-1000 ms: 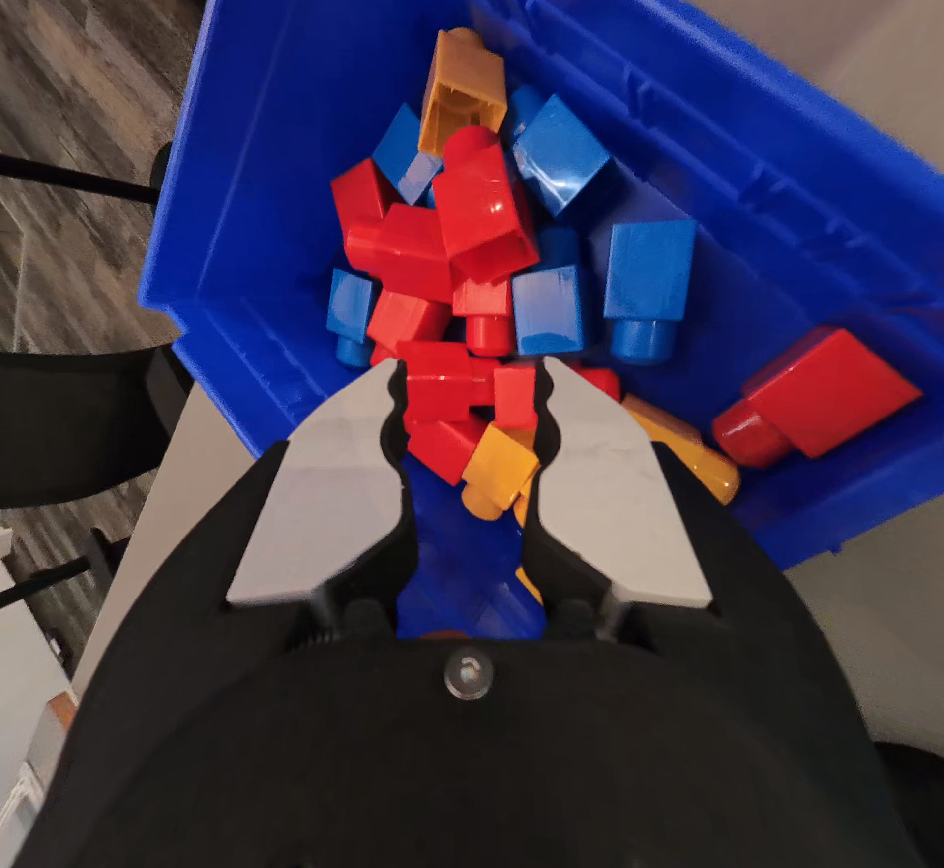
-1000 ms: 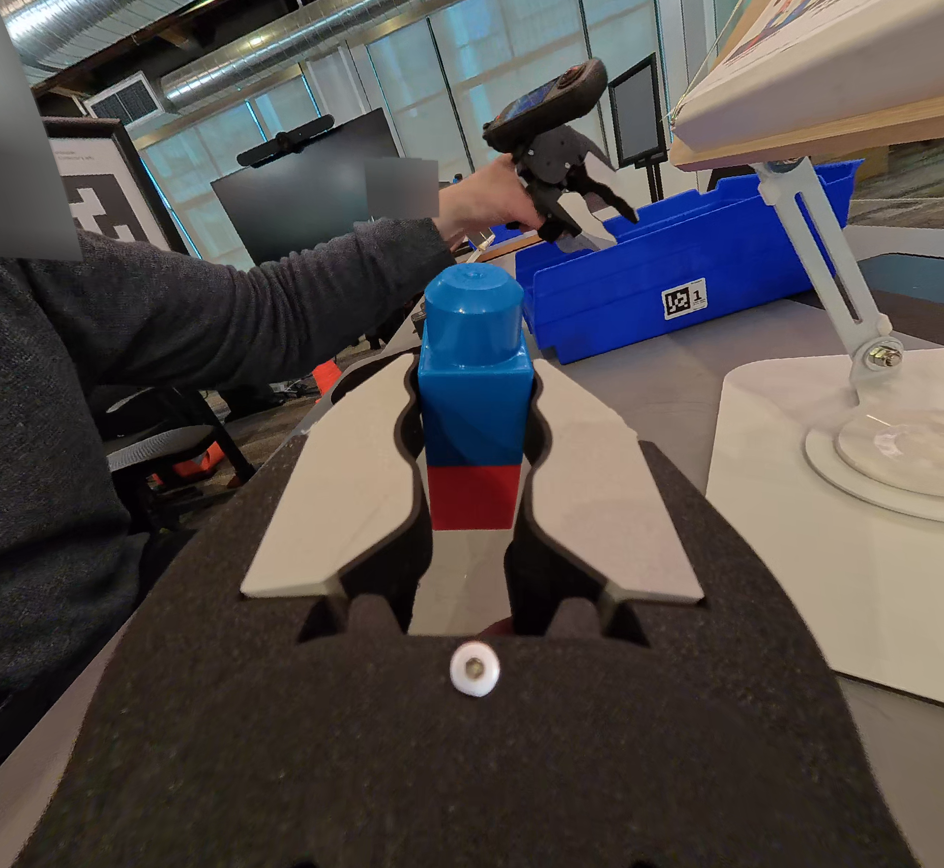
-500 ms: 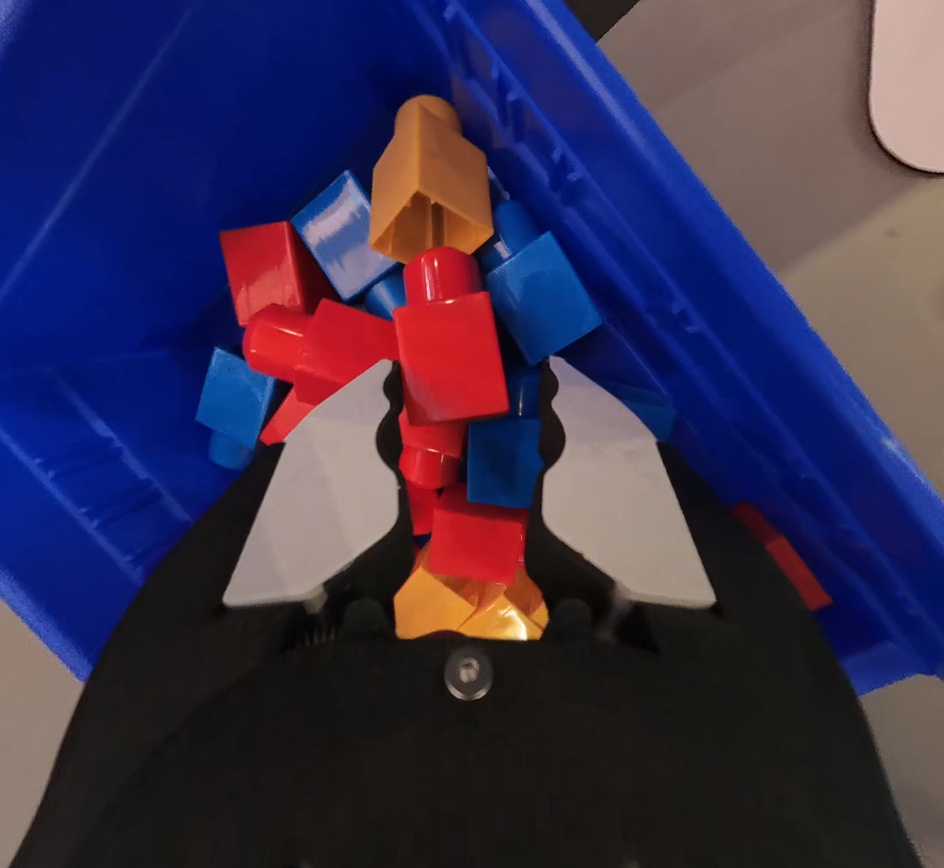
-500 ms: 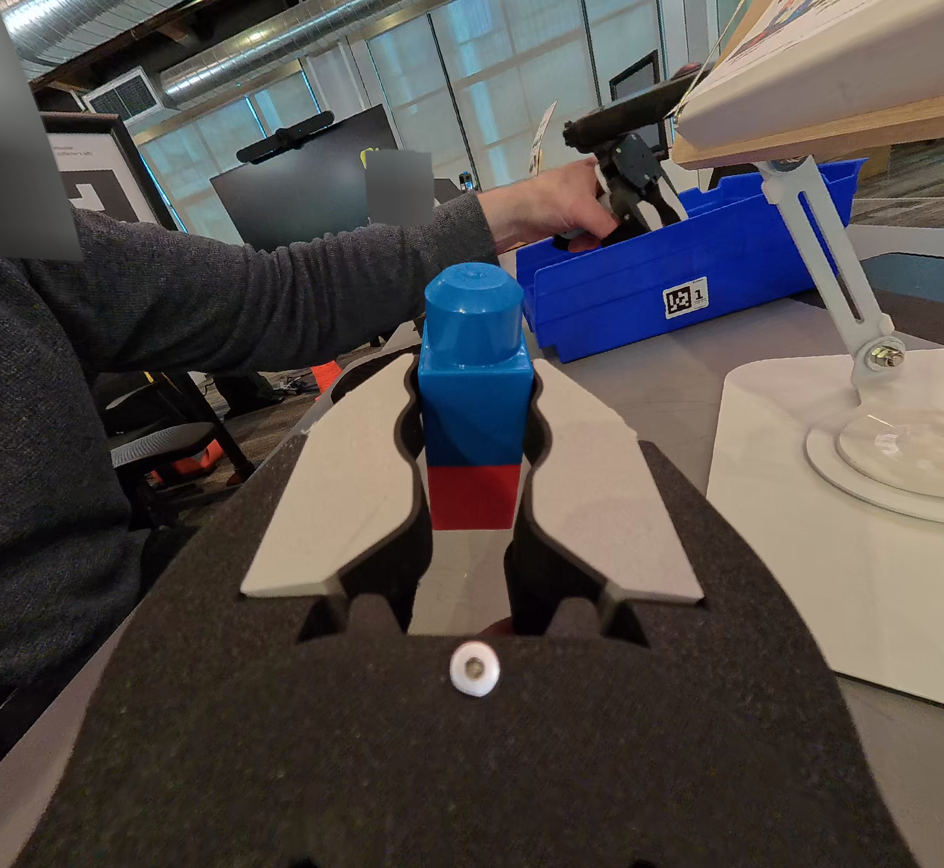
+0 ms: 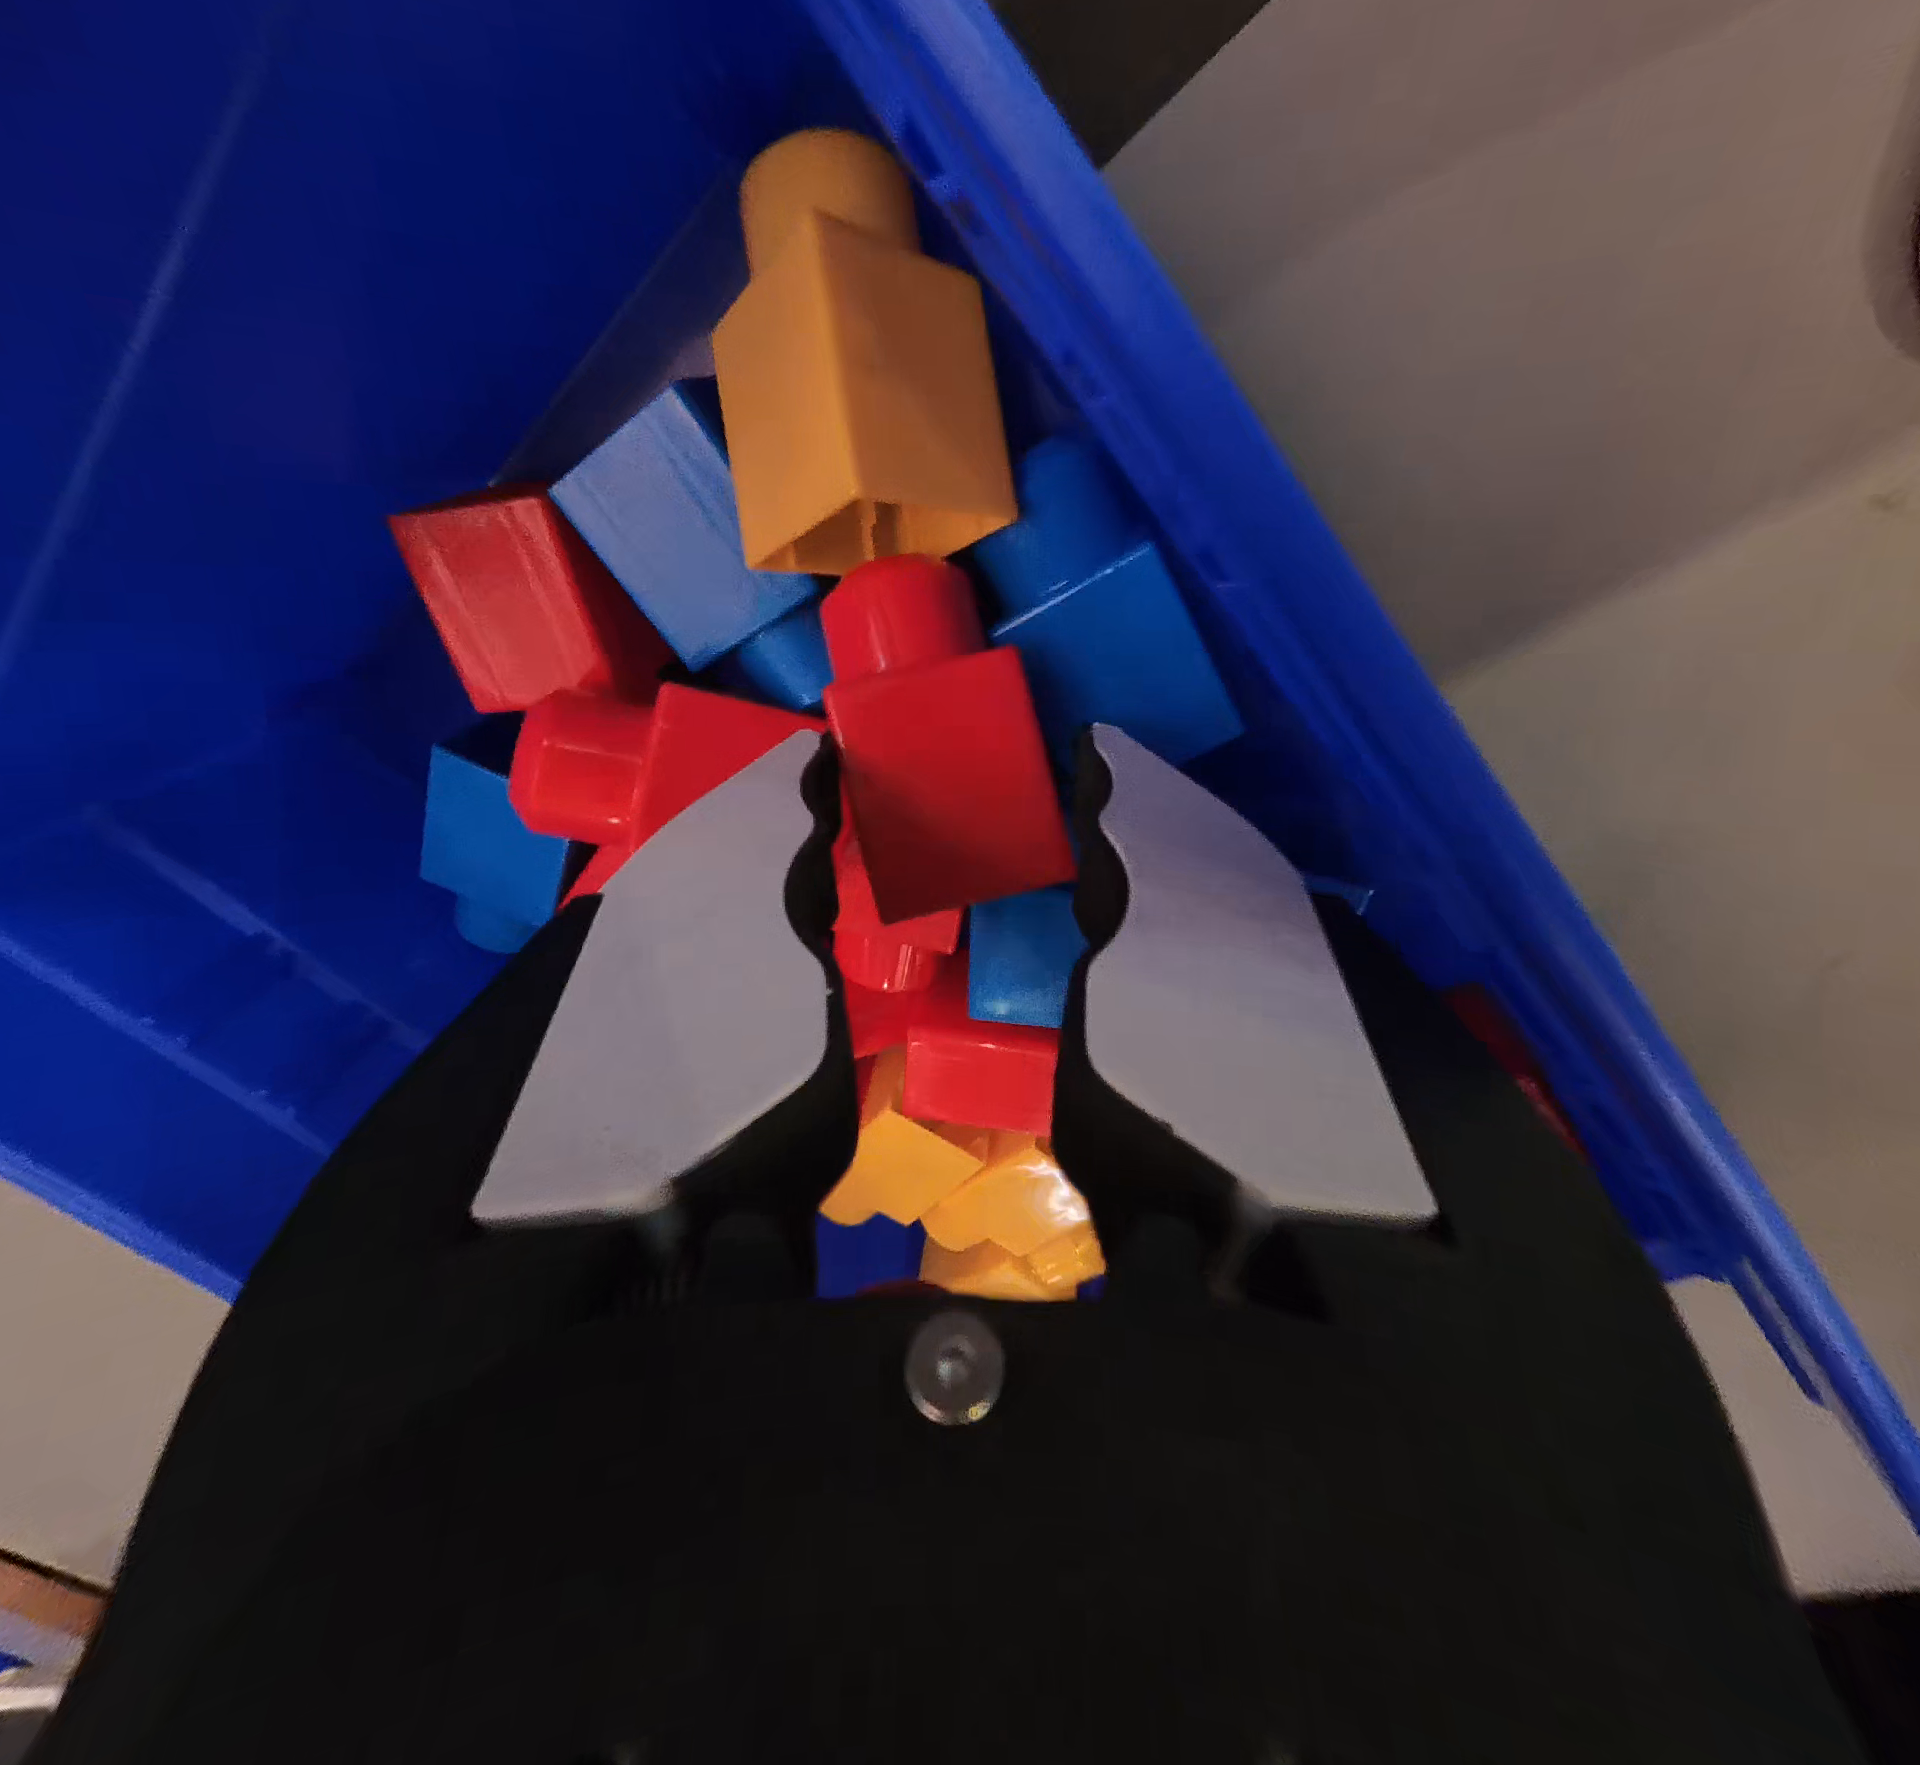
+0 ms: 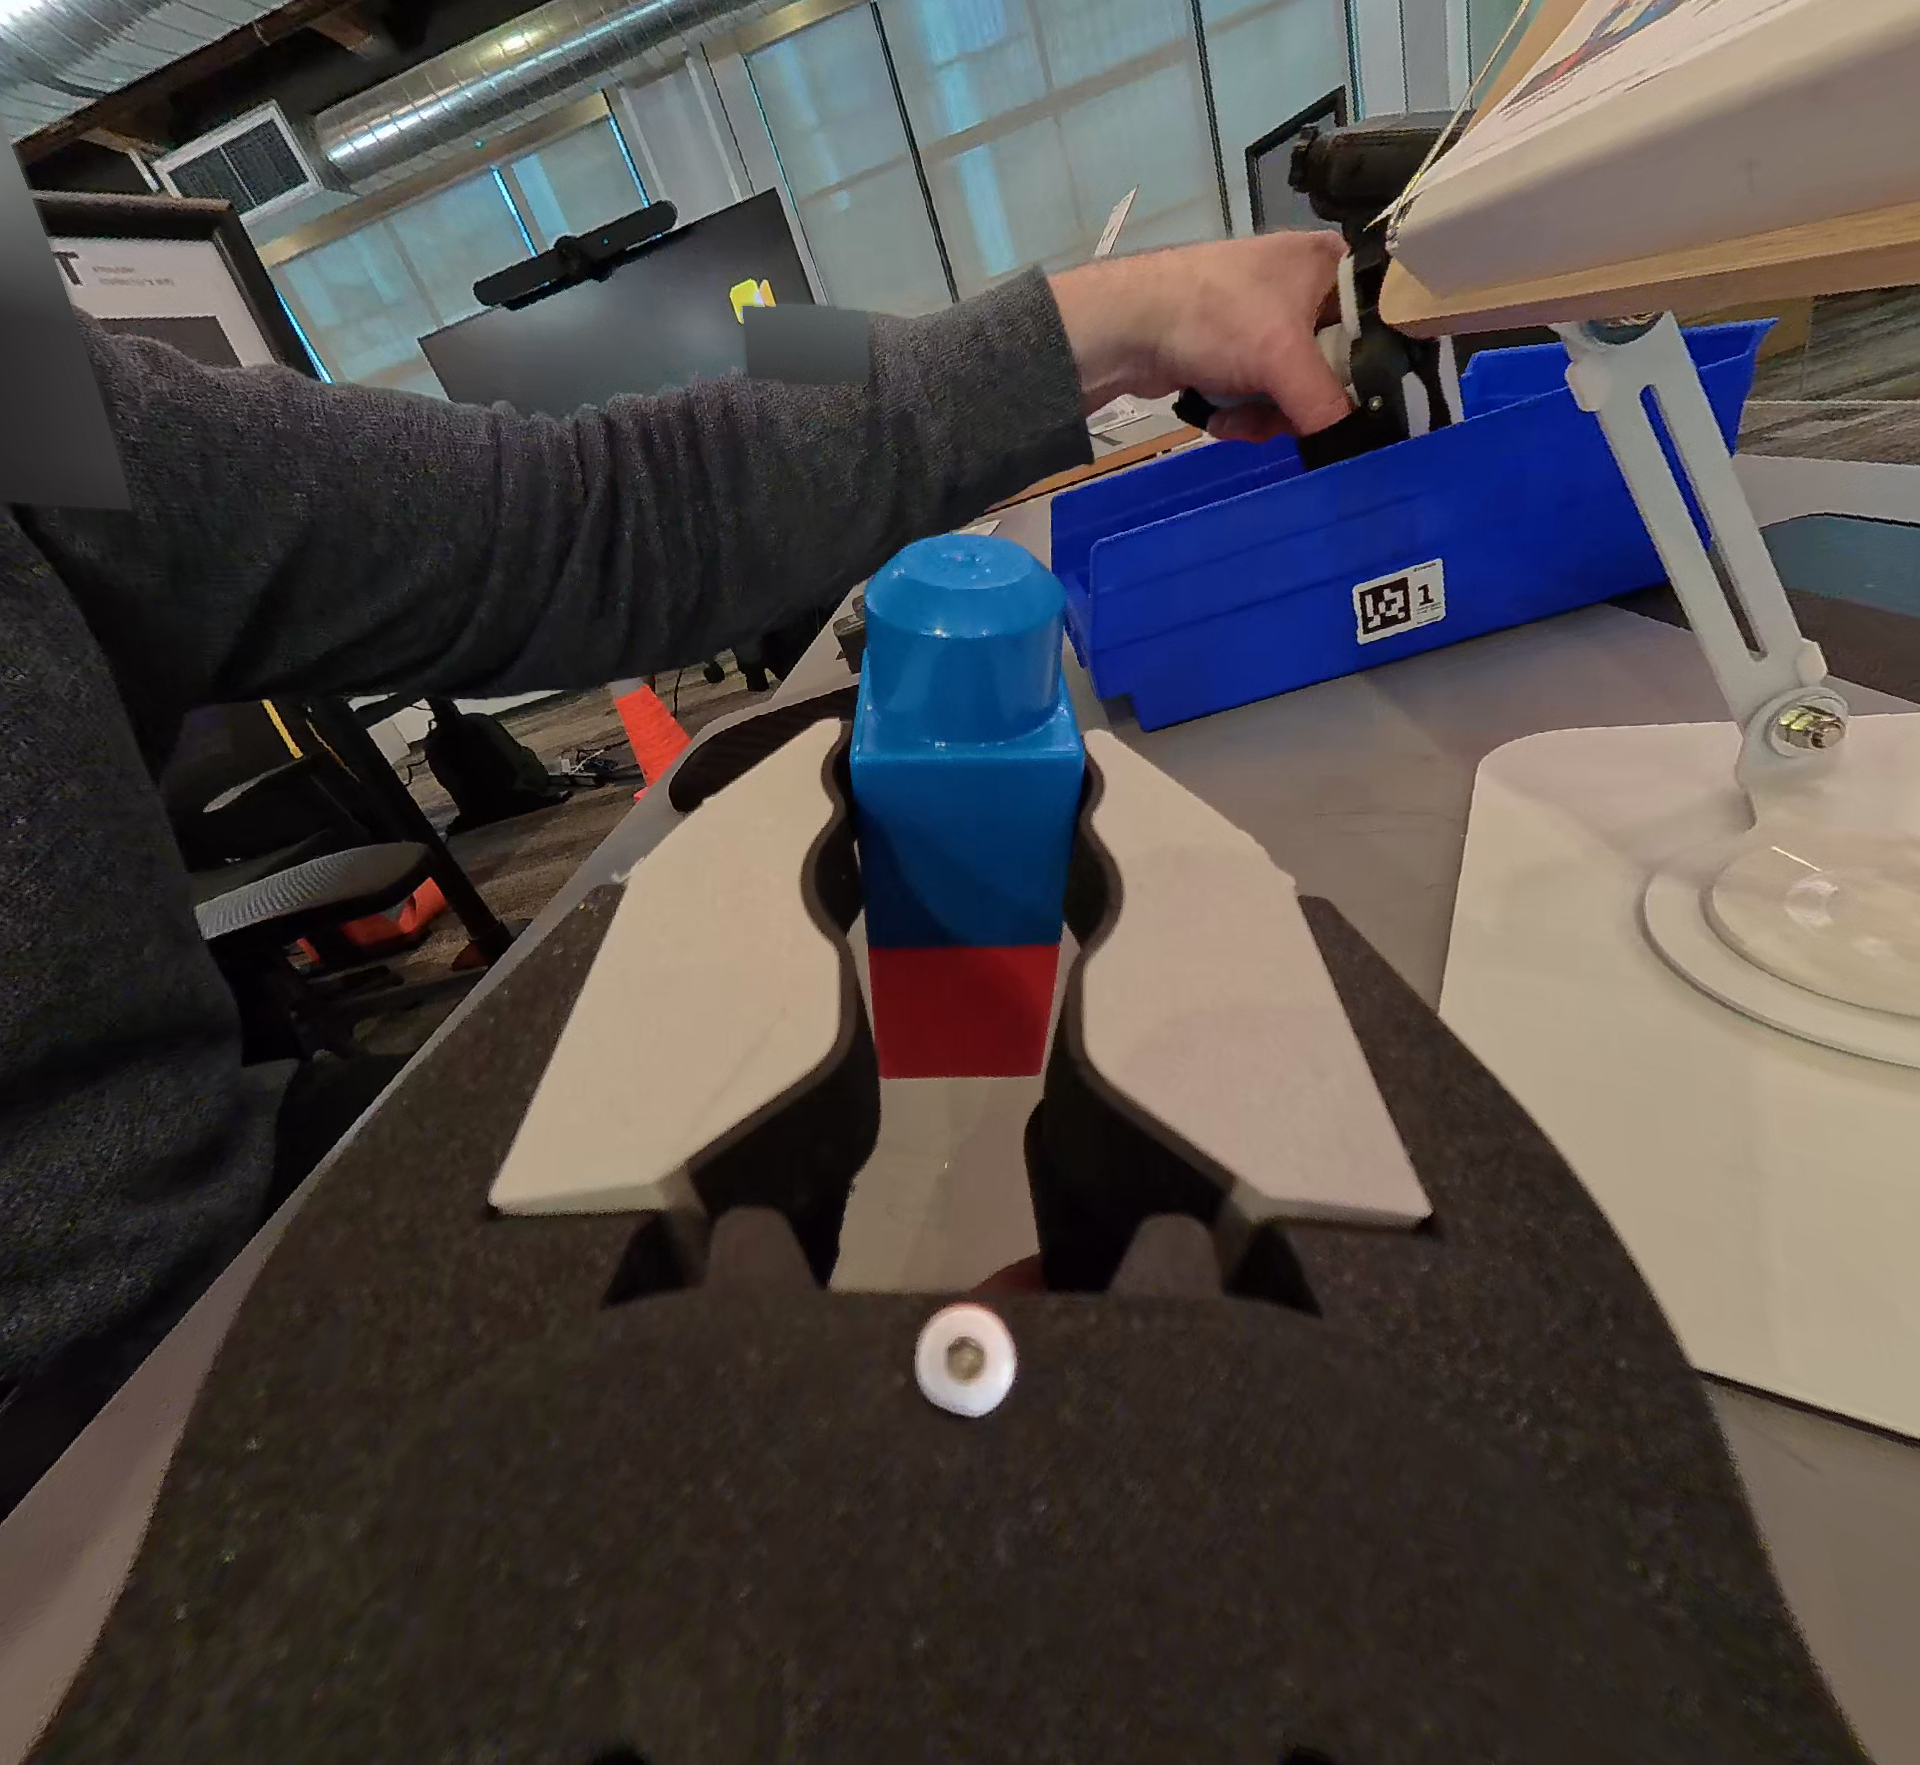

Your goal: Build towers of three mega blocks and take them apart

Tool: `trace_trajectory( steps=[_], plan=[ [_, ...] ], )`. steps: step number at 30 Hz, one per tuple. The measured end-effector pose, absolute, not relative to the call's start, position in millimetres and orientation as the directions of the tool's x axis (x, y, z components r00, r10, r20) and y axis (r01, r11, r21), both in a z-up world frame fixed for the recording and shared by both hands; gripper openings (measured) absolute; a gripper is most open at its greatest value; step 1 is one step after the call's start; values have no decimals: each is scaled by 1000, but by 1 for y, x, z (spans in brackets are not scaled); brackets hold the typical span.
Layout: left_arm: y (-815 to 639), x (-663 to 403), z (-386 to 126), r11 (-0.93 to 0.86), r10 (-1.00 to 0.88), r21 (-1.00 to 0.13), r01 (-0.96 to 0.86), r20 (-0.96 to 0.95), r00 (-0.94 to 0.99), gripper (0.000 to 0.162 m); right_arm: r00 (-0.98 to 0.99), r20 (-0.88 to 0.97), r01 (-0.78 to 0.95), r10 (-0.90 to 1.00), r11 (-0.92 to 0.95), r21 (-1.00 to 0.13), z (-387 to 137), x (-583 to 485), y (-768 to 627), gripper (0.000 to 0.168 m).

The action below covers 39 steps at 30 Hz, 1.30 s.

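Observation:
My left gripper (image 5: pixel 951 739) is open and low inside the blue bin (image 5: pixel 312 261). Its fingers stand either side of a red block (image 5: pixel 945 780) on top of a heap of red, blue and orange blocks. An orange block (image 5: pixel 852 385) lies just beyond it against the bin wall. My right gripper (image 6: pixel 961 739) is shut on a two-block stack, a blue block (image 6: pixel 961 780) on a red block (image 6: pixel 961 1009), held upright over the grey table. In the right wrist view the left gripper (image 6: pixel 1371 385) dips into the bin (image 6: pixel 1247 593), partly hidden by a board.
A white stand (image 6: pixel 1704 593) with a round base (image 6: pixel 1818 915) stands on a white mat (image 6: pixel 1610 1144) at the right and carries a tilted board (image 6: pixel 1662 53) over the bin. A person's sleeved arm (image 6: pixel 623 489) reaches across. Chairs stand off the table's left edge. About 40 centimetres separates my left fingertips from my right.
My left gripper has gone down and forward into the bin, and its open fingers now straddle the top red block. The right gripper and its stack have not moved.

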<state>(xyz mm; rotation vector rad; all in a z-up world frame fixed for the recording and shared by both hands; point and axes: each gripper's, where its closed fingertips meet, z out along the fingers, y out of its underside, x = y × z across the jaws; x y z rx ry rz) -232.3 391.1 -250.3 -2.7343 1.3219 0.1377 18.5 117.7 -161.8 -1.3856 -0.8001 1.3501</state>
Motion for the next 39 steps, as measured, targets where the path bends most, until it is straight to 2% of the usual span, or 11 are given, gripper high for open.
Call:
trace_trajectory(
  steps=[4, 8, 12, 13, 16, 20, 23, 28, 34, 39],
  plan=[
    [393, -233, -250, -623, -776, -18, -782, -108, 621, 38, 158, -305, -174, 939, -278, -945, -162, 18, 117, 36],
    [391, -231, -244, -647, -752, -114, -754, -67, 655, 38, 158, -304, -173, 939, -277, -945, -162, 18, 117, 35],
    [383, -215, -207, -656, -712, -441, -613, 90, 697, 38, 160, -302, -167, 940, -276, -947, -163, 17, 117, 35],
    [379, -206, -189, -624, -722, -557, -548, 143, 677, 37, 162, -301, -163, 940, -275, -947, -163, 17, 117, 35],
    [354, -189, -137, -553, -747, -773, -312, 294, 597, 38, 166, -293, -151, 941, -270, -951, -164, 15, 116, 35],
    [300, -152, -87, -396, -842, -913, -98, 319, 435, 37, 172, -286, -135, 943, -265, -955, -166, 13, 116, 35],
    [252, -107, -70, -318, -896, -947, 48, 316, 312, 37, 175, -278, -121, 945, -259, -958, -167, 12, 115, 36],
    [186, -26, -75, -336, -928, -922, 193, 359, 97, 37, 175, -275, -119, 945, -257, -959, -167, 11, 114, 35],
    [146, 37, -97, -363, -930, -904, 226, 366, -30, 37, 174, -276, -121, 945, -258, -959, -167, 12, 114, 36],
    [134, 58, -103, -321, -947, -931, 174, 320, -34, 37, 172, -280, -122, 945, -261, -957, -167, 12, 115, 36]
  ],
)
